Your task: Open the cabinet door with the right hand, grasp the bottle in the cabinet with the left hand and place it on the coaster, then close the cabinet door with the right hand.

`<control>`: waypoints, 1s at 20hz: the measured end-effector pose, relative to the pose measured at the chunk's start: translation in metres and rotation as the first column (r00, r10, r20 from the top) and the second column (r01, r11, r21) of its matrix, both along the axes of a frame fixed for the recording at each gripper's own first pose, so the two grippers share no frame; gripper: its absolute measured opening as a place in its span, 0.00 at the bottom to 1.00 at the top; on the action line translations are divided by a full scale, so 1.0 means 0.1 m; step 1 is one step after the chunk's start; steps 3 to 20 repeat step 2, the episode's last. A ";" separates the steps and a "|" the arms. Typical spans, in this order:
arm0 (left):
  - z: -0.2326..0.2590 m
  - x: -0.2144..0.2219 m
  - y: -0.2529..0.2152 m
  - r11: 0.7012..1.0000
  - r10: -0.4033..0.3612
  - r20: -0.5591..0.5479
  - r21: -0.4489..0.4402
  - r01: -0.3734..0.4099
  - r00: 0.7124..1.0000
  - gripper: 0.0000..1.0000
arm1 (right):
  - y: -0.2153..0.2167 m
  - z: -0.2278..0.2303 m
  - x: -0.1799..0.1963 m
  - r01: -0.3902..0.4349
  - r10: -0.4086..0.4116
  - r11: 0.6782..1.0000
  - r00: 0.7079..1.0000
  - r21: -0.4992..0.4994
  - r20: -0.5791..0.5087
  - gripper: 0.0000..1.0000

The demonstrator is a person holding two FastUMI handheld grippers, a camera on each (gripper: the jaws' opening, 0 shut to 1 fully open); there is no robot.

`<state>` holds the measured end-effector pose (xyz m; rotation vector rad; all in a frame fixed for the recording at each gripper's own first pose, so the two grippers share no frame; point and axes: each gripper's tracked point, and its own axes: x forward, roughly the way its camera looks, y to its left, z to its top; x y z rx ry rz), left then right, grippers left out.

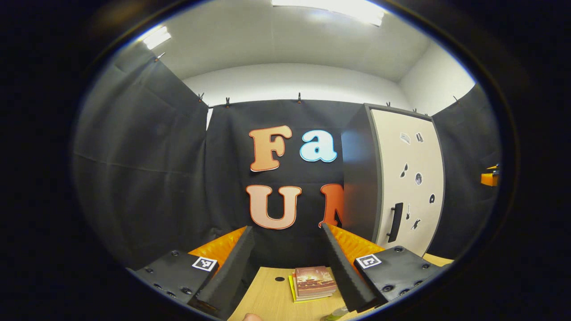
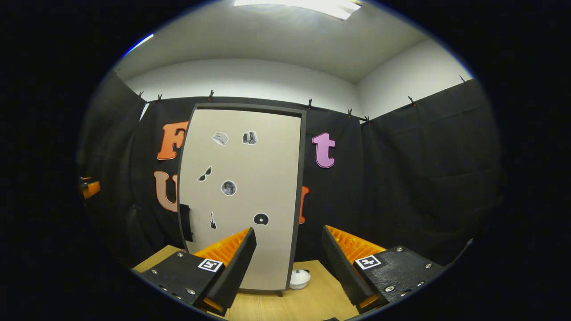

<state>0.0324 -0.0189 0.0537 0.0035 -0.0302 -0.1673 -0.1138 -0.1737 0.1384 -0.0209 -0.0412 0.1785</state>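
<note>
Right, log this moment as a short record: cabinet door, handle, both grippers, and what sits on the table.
cabinet door: shut, pale front with small stickers
handle: dark vertical bar on the door's edge nearest the left gripper, untouched
left gripper: jaws open, empty, above the table
right gripper: jaws open, empty, facing the door
stack of books: on the table between the left gripper's jaws
white bowl: on the table beside the cabinet's foot
bottle: hidden; door not yet opened

Black cloth walls [image 2: 424, 178] are clipped below white upper walls [image 2: 250, 80]. Ceiling light panels [image 1: 330, 9] are lit. A wooden desk [image 2: 312, 303] is seen.
</note>
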 end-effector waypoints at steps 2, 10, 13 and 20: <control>0.01 -0.02 0.02 1.000 0.000 -0.003 -0.002 0.000 1.000 0.98 | -0.01 -0.01 -0.03 0.004 -0.004 1.000 1.000 0.000 -0.003 0.92; 0.01 -0.02 0.02 1.000 0.000 -0.003 -0.002 0.000 1.000 0.98 | -0.01 -0.01 -0.03 0.004 -0.004 1.000 1.000 0.000 -0.003 0.92; 0.01 -0.02 0.02 1.000 0.000 -0.003 -0.002 0.000 1.000 0.98 | -0.01 -0.01 -0.03 0.004 -0.004 1.000 1.000 0.000 -0.003 0.92; 0.01 -0.02 0.02 1.000 0.000 -0.003 -0.002 0.000 1.000 0.98 | -0.01 -0.01 -0.03 0.004 -0.004 1.000 1.000 0.000 -0.003 0.92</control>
